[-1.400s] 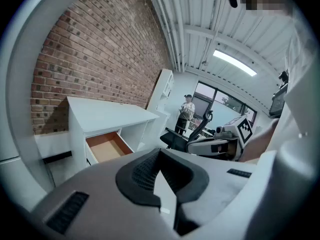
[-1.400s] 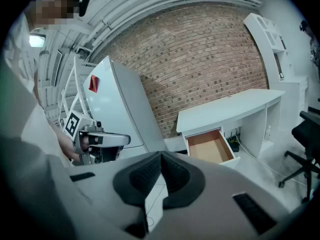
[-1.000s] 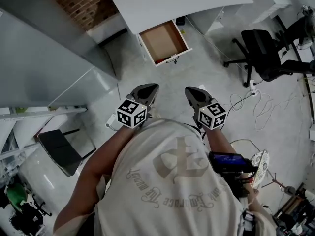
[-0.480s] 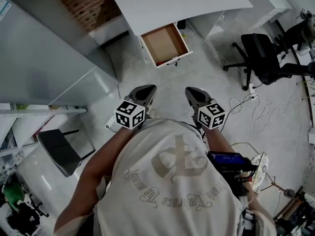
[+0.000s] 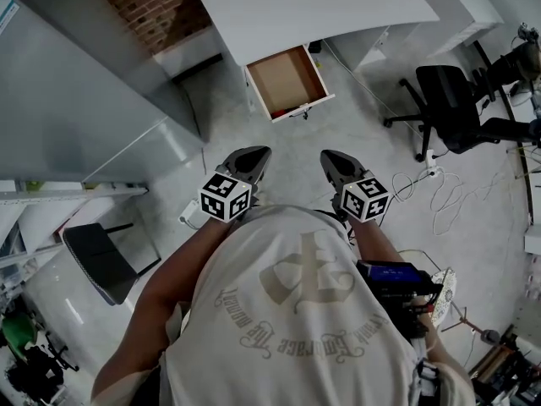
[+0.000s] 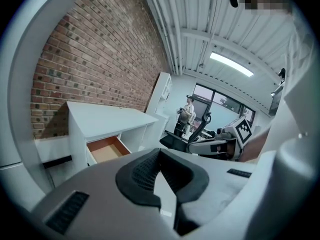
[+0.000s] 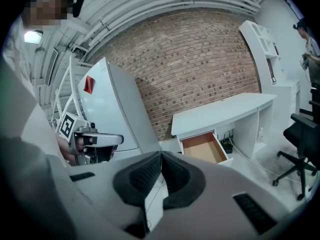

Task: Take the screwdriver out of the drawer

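The white desk (image 5: 313, 11) stands ahead by the brick wall, its wooden-bottomed drawer (image 5: 287, 81) pulled open. A small reddish thing (image 5: 299, 110) shows at the drawer's front; it is too small to tell what it is. No screwdriver shows clearly. My left gripper (image 5: 251, 155) and right gripper (image 5: 331, 157) are held side by side before my chest, far from the drawer. Both are shut with nothing in them. The left gripper view has the shut jaws (image 6: 159, 151) below the drawer (image 6: 107, 149). The right gripper view shows its shut jaws (image 7: 161, 154) and the drawer (image 7: 204, 147).
A black office chair (image 5: 456, 100) stands right of the desk, with cables (image 5: 439, 189) on the floor near it. A tall white cabinet (image 5: 76, 100) fills the left side, and a dark seat (image 5: 101, 260) sits below it. A person (image 6: 189, 115) stands far off.
The desk and drawer sit slightly further right and lower in the head view. Both grippers keep their pose and stay shut.
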Available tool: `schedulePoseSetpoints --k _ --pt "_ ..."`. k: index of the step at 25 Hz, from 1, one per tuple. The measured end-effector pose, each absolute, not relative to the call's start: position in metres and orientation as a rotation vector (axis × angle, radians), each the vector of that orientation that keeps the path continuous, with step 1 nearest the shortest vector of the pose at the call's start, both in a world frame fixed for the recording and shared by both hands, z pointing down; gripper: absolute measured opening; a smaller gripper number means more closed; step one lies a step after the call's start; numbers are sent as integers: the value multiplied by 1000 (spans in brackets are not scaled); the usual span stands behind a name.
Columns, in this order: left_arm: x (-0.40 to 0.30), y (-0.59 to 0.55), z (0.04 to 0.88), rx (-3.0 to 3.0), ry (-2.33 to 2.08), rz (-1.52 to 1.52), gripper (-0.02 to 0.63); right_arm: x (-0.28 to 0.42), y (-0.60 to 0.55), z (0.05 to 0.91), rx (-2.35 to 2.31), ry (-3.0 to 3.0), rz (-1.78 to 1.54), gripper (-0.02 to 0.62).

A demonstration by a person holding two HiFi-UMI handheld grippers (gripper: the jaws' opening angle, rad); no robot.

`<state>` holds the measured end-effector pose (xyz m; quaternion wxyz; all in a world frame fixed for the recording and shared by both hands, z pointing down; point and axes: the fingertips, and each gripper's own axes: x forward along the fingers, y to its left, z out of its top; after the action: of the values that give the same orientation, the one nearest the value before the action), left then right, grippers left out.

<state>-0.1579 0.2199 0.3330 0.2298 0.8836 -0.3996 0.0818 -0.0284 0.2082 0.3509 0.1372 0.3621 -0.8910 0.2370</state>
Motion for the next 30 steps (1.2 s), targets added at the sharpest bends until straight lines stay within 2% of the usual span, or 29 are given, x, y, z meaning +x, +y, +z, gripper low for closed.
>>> schedulePoseSetpoints --k 18,30 --pt "-178 206 337 2405 -1129 247 21 -41 195 355 1043 -2582 678 23" --pt "-176 199 349 2378 -1118 304 21 -41 181 363 1062 -2591 790 23"
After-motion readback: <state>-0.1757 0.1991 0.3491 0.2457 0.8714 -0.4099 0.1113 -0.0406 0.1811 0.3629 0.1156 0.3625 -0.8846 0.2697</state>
